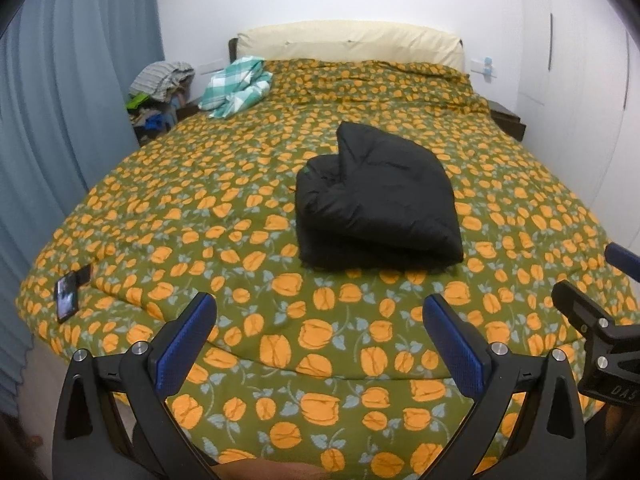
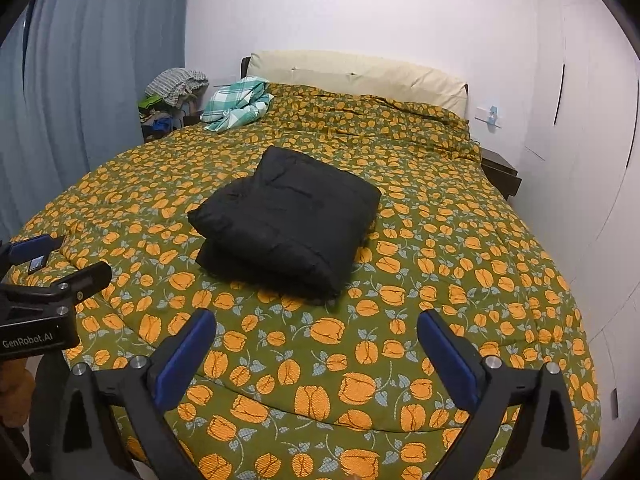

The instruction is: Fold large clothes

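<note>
A black puffy jacket [image 1: 376,204] lies folded into a thick bundle in the middle of the bed; it also shows in the right wrist view [image 2: 288,220]. My left gripper [image 1: 320,312] is open and empty, held above the bed's near edge, short of the jacket. My right gripper [image 2: 316,328] is open and empty too, also short of the jacket. The right gripper's fingers [image 1: 580,312] show at the right edge of the left wrist view, and the left gripper's fingers [image 2: 88,276] at the left edge of the right wrist view.
The bed carries a green quilt with orange flowers [image 1: 240,184]. A teal plaid cloth [image 1: 236,88] lies at the far left by the cream headboard [image 1: 352,44]. A phone [image 1: 66,296] lies at the bed's near left corner. A clothes pile [image 1: 160,88], blue curtains [image 1: 60,100] and a nightstand [image 2: 500,172] flank the bed.
</note>
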{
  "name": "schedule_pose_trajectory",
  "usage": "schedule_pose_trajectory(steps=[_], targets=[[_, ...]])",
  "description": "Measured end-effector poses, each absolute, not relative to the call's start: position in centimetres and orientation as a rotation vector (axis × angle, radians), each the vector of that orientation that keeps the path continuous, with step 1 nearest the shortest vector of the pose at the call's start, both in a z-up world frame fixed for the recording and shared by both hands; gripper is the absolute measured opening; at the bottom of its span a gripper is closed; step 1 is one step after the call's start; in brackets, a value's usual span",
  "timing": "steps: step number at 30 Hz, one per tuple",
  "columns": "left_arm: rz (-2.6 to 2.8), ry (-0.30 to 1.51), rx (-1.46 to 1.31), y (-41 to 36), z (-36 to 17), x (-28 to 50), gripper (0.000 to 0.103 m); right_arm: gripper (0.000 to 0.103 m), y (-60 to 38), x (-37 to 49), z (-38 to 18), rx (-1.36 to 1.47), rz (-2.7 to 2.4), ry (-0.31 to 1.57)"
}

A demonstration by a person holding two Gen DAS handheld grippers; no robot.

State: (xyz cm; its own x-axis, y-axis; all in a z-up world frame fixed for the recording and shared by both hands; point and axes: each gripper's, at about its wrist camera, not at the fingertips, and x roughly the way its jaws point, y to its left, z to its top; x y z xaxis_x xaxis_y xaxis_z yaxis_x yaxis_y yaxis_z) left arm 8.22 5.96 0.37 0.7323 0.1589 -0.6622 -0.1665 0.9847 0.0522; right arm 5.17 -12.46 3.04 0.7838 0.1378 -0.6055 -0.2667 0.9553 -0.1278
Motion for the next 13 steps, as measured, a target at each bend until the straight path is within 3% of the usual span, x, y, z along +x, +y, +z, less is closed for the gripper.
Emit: schedule_pose_trajectory(steps=[13], targets=[[0.165,0.682,0.0,5.18,0.91,7.49,0.102,0.102,-12.78,5.13,2.62,-0.211,0.209,0.644]])
